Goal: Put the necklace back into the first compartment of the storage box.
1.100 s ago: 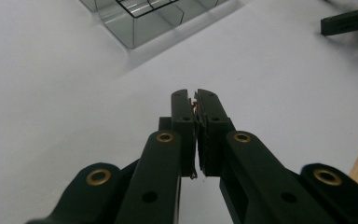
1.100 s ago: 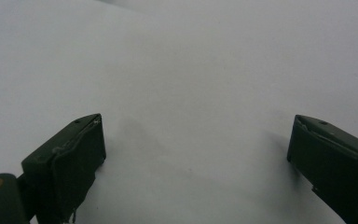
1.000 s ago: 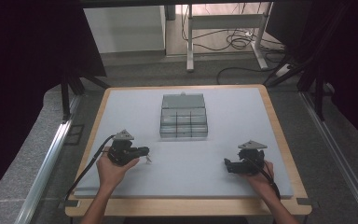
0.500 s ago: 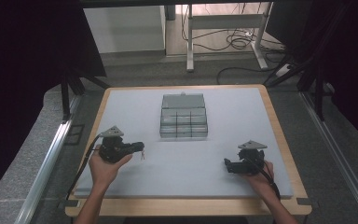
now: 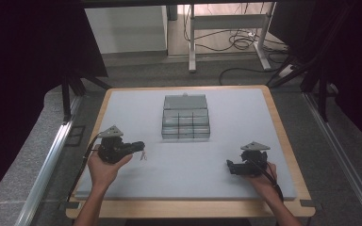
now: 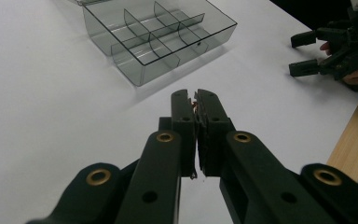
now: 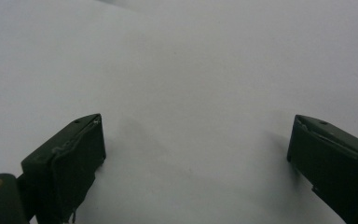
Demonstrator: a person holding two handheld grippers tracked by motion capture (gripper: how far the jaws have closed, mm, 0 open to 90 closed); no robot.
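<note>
A person's left gripper [image 6: 195, 100] is clamped on a small orange-tinged item [image 6: 196, 103] – too small to identify – held above the white mat [image 5: 226, 165], short of the clear compartment box [image 6: 158, 35] at the table's middle. The carry looks under way; the next move would call for lining up over a chosen cell before letting go. The right gripper [image 7: 193, 149] rests near the mat's edge – jaws spread wide, holding nothing.

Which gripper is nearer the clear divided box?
Left. The left gripper sits just off the box's near-left corner; the right gripper lies farther toward the table's near-right.
</note>
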